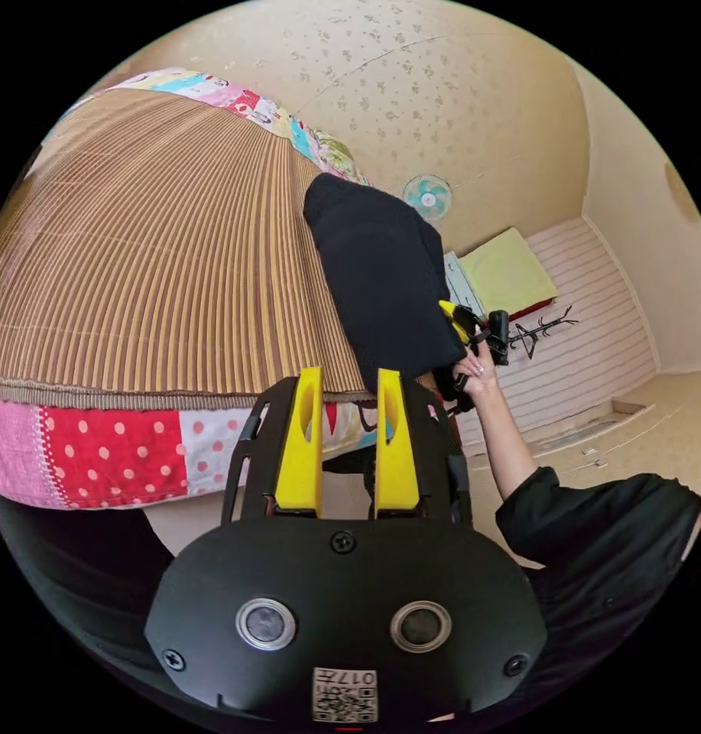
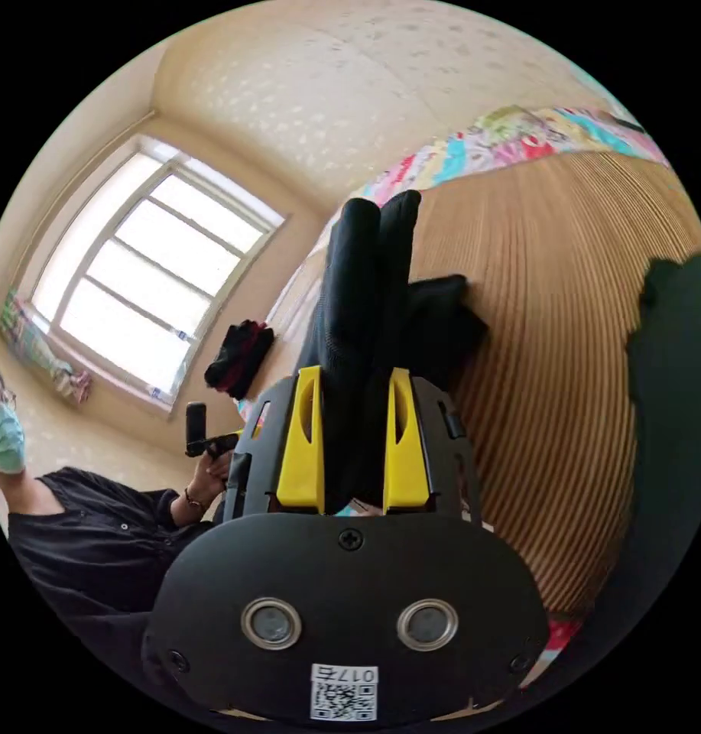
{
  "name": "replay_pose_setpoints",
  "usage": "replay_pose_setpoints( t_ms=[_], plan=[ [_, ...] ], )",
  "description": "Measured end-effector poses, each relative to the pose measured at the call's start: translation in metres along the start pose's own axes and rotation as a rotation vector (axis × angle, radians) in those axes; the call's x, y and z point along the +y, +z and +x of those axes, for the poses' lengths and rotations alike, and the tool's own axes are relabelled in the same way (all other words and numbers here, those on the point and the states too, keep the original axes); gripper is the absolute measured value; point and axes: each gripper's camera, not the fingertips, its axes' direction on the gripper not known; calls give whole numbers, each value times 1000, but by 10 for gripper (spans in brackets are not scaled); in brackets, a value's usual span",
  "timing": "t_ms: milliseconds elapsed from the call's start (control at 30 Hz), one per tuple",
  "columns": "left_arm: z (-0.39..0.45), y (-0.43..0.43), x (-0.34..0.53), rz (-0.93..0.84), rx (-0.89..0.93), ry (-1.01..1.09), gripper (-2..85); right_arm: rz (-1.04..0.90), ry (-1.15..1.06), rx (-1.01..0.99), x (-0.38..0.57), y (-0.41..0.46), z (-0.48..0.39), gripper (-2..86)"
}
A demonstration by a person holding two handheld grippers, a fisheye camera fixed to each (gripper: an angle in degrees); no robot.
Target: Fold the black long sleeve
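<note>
Garment held by right gripper over the bed mat; left gripper free.

Black long sleeve (image 2: pixel 381 306) is bunched into thick vertical folds, matte, no print seen; in the right gripper view it rises toward 12 o'clock from between the yellow jaws of the right gripper (image 2: pixel 354 440), both jaws pressing its sides. Part of it lies on the striped brown mat (image 2: pixel 564 321), at 2 o'clock from the gripper. In the left gripper view the same garment (image 1: pixel 381 283) hangs as a dark slab at the mat's (image 1: pixel 151 260) edge, with the right gripper (image 1: pixel 461 325) at its 4 o'clock corner in the person's hand (image 1: pixel 476 375). Left gripper (image 1: pixel 348 436): jaws narrowly parted, nothing between them. Patchwork quilt (image 1: pixel 113 459) lies under the mat.
</note>
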Motion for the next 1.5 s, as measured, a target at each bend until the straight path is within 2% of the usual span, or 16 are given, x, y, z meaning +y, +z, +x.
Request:
replay_pose_setpoints(
  t_ms=[67, 200, 300, 367, 533, 700, 833, 933, 1100, 1200, 1233, 1267, 1333, 1400, 1467, 1500],
  plan=[
    [5, 14, -22, -7, 25, 5, 120, 61, 116, 41, 25, -19, 37, 137],
    [5, 36, -69, -15, 52, -23, 153, 130, 185, -84, 37, -28, 68, 159],
    [-3, 64, -110, -55, 65, -78, 173, 29, 213, -169, 23, -6, 85, 176],
    [-15, 94, -133, -146, 67, -134, 179, -78, 220, -182, 13, 20, 90, 178],
    [-28, 117, -155, -236, 201, -141, 125, -98, 229, -135, 7, 40, 82, 160],
    [8, 37, -169, -123, 40, 40, 100, -114, 92, -277, -5, 72, 30, 137],
    [34, -94, -160, 40, -180, 162, 100, -144, -92, -309, -27, 133, -79, 129],
    [41, -216, -141, 176, -281, 195, 100, -116, -171, -454, -44, 175, -160, 127],
    [39, -402, -107, 347, -439, 156, 100, -98, -274, -606, -65, 243, -314, 131],
    [10, -486, -95, 389, -627, 33, 102, -106, -154, -624, -64, 303, -377, 133],
    [-10, -512, -87, 403, -710, -72, 100, -143, -53, -614, -60, 333, -386, 133],
    [-31, -530, -77, 411, -771, -170, 83, -211, 39, -583, -52, 364, -389, 130],
    [-57, -535, -59, 431, -780, -223, 73, -334, 95, -492, -35, 403, -384, 118],
    [-89, -510, -47, 371, -725, -215, 70, -409, 58, -441, -13, 425, -373, 96],
    [-138, -452, -38, 197, -698, -277, 68, -432, 6, -363, 18, 427, -347, 76],
    [-142, -444, -30, 225, -699, -266, 67, -440, -12, -360, 25, 425, -340, 76]
  ],
)
